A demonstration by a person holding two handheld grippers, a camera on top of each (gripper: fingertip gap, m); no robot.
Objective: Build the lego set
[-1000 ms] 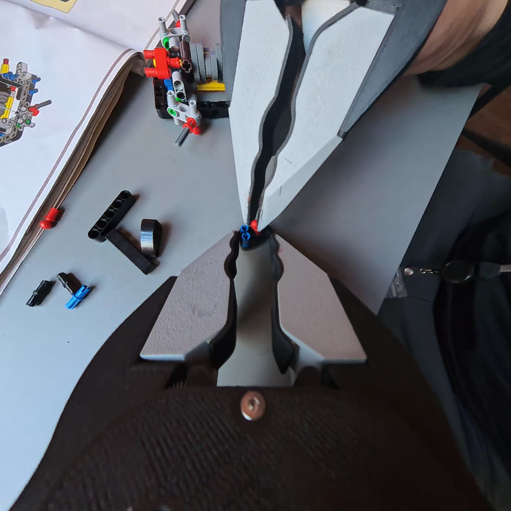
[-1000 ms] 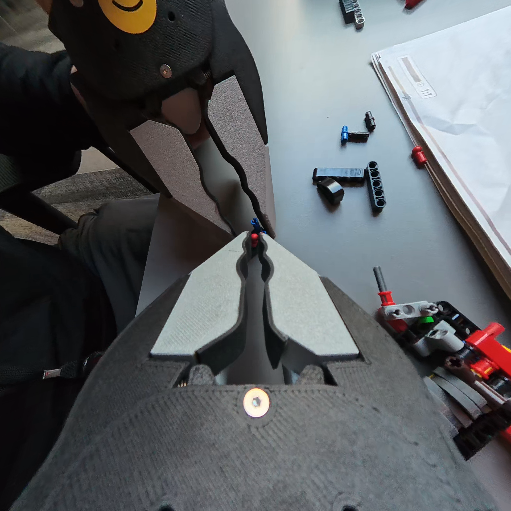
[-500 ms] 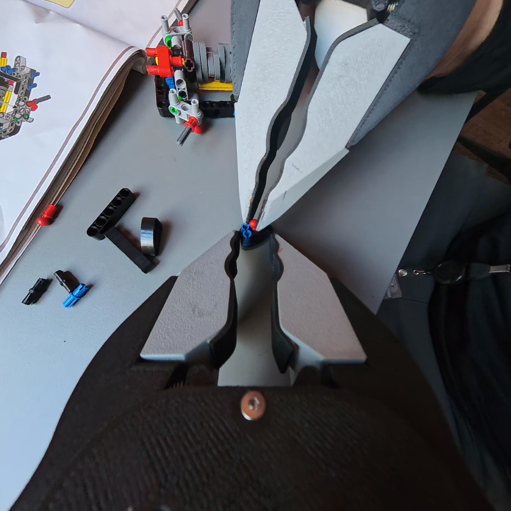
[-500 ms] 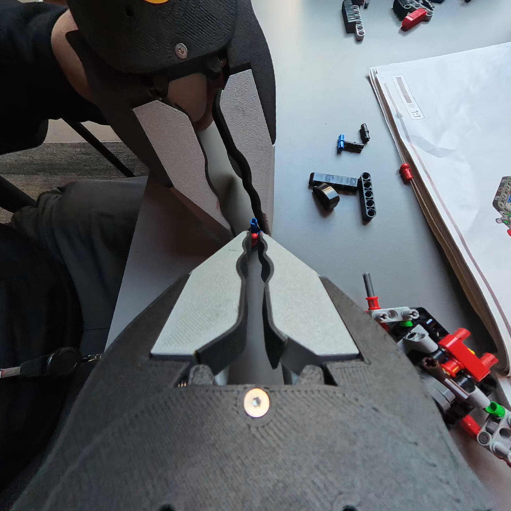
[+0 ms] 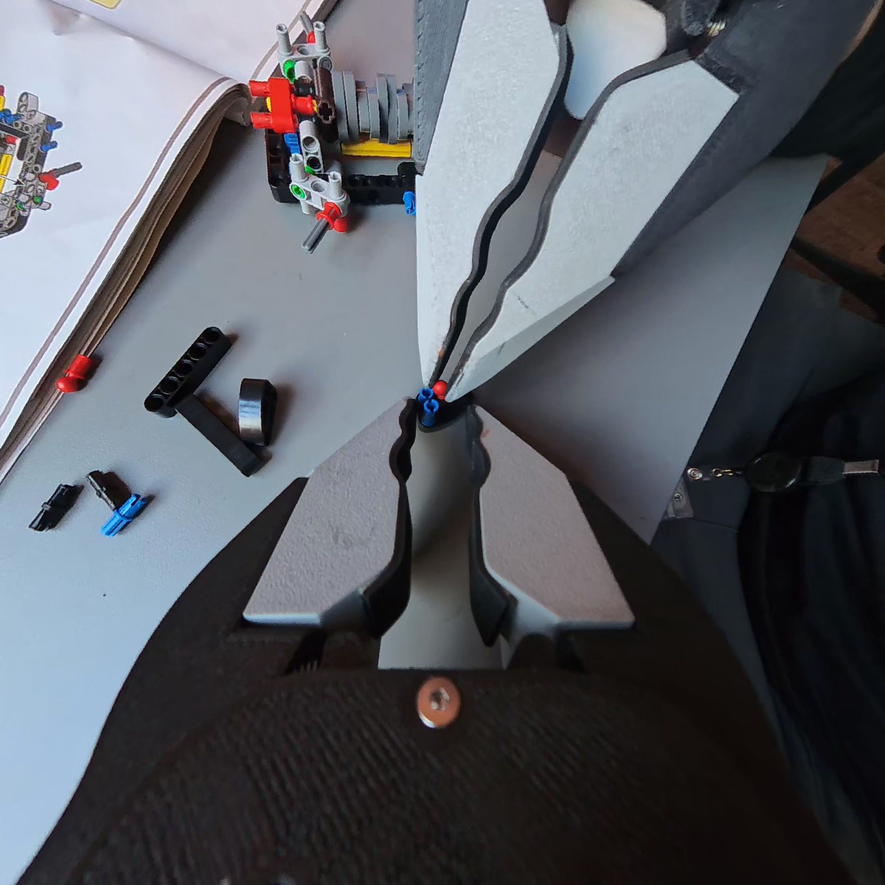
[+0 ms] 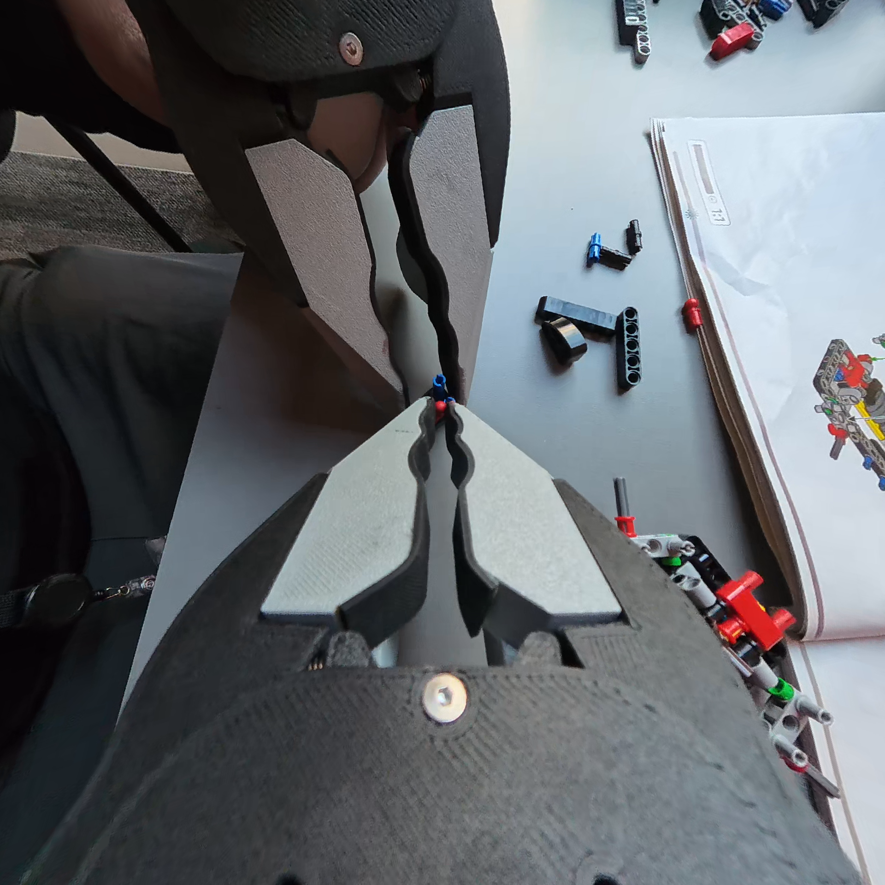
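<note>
My left gripper (image 5: 443,414) is shut on a small black piece with blue pins (image 5: 428,406) and holds it above the grey table (image 5: 311,311) near its front edge. My right gripper (image 5: 444,385) comes in from the far side, tip to tip with the left. It is shut on a small red pin (image 5: 439,386) that touches the blue pins. In the right wrist view my right gripper (image 6: 440,408) holds the red pin (image 6: 439,407) against the blue pins (image 6: 438,381) in my left gripper (image 6: 438,390). The partly built model (image 5: 330,129) stands farther back.
An open instruction booklet (image 5: 96,86) lies at the left. Two black beams (image 5: 191,378), a black curved piece (image 5: 256,412), a loose red pin (image 5: 74,378), a black pin (image 5: 52,507) and a black and blue connector (image 5: 117,503) lie on the table. A person's lap (image 5: 790,598) is beyond the table edge. Less than 4 cm separates the two grippers' tips.
The grippers stay tip to tip with the red pin against the blue pins. Both have swung a little, so the model and booklet have shifted in each view.
</note>
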